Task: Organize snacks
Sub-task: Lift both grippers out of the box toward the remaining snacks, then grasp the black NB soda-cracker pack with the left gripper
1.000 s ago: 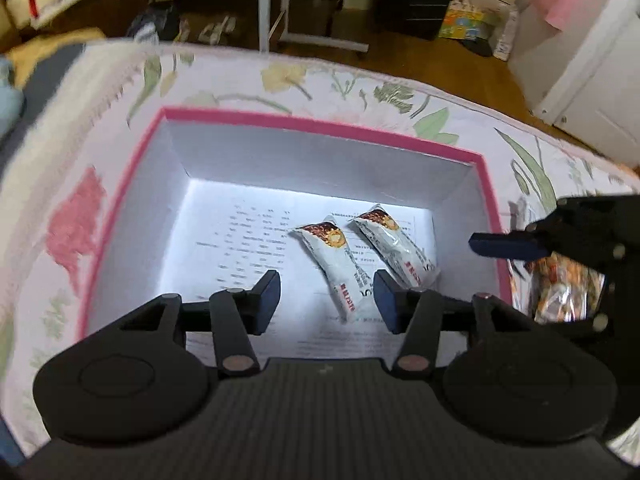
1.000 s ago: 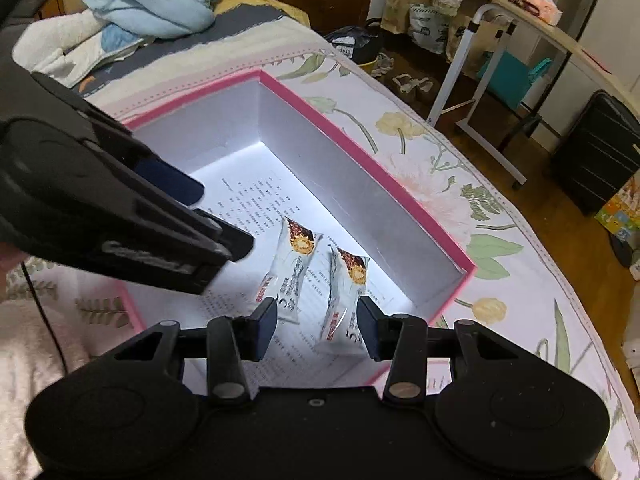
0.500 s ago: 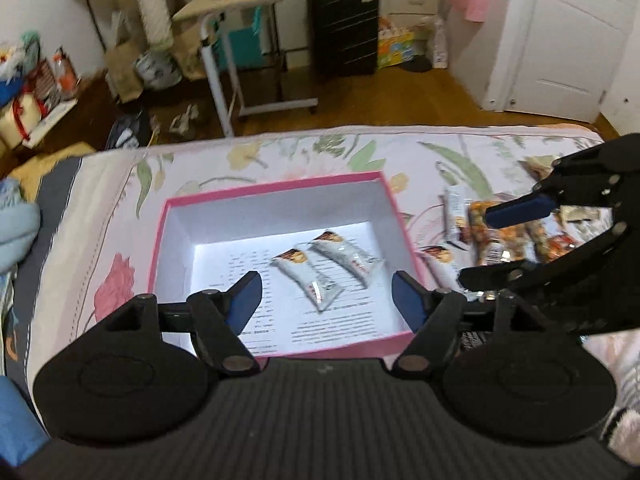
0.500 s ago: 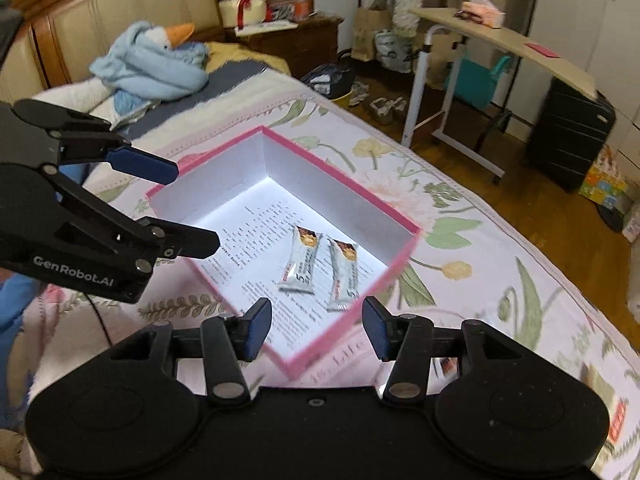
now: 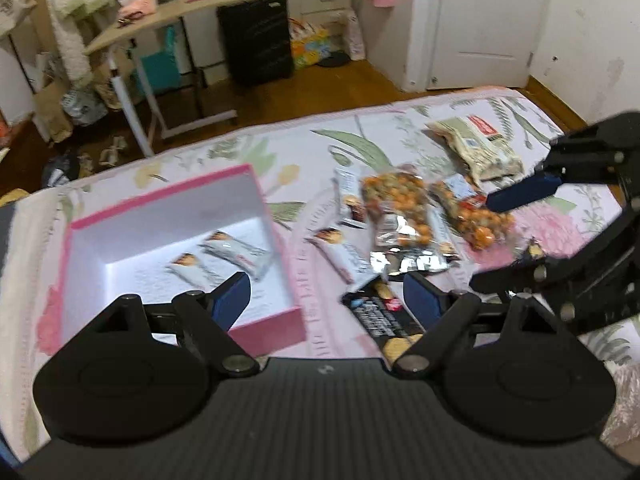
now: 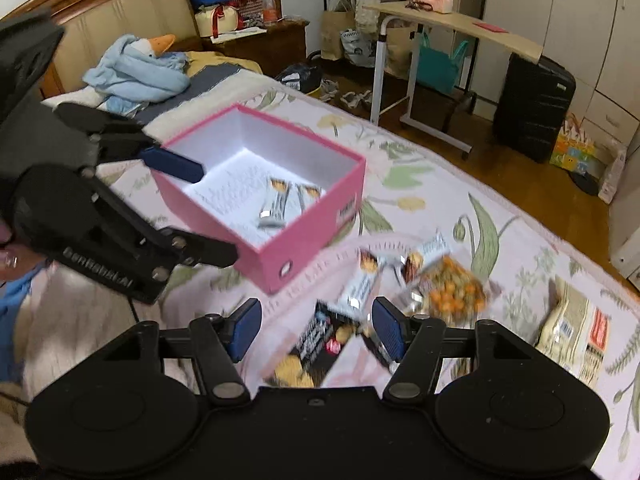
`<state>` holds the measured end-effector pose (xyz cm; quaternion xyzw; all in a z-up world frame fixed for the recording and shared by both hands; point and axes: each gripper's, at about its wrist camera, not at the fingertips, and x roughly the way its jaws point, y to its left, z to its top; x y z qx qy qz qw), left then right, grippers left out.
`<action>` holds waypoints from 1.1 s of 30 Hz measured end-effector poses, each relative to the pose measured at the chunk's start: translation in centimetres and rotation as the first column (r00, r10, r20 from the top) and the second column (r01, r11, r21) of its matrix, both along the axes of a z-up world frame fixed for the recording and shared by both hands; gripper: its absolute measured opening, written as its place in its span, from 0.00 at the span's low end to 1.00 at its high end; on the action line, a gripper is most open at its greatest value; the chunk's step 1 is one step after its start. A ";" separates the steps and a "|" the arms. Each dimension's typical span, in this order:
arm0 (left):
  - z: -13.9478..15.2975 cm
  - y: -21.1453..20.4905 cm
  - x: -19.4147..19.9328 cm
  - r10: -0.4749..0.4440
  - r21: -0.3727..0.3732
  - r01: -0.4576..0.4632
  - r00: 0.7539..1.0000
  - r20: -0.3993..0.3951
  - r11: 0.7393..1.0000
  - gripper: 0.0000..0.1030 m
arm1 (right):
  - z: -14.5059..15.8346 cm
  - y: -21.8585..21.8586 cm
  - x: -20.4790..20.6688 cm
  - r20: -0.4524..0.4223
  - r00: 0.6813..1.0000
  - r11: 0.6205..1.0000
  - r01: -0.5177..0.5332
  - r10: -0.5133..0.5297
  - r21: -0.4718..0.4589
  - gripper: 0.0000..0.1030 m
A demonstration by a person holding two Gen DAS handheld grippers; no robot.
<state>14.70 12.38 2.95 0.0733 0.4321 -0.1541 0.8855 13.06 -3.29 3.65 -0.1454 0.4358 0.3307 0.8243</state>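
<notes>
Snacks lay scattered on the flowered bedspread (image 5: 400, 128) just right of a pink box (image 5: 264, 330), which already held two white bars (image 5: 218, 258) side by side on its floor. The left gripper (image 5: 326, 300) hung above the box's near right corner, jaws wide and holding nothing. The right gripper (image 6: 316, 326) hovered over a black packet (image 6: 320, 340) and a bag of orange snacks (image 6: 452, 292), jaws equally wide and bare.

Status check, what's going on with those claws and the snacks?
Left tool and right tool open, empty. Two bars in pink box. Other snacks on bedspread. Nothing blocking.
</notes>
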 end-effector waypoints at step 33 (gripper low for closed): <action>-17.8 -2.5 3.2 0.204 -0.159 -0.274 0.912 -0.357 0.948 0.57 | -17.6 1.6 0.1 -0.135 0.985 0.992 0.114 -0.106 0.054 0.76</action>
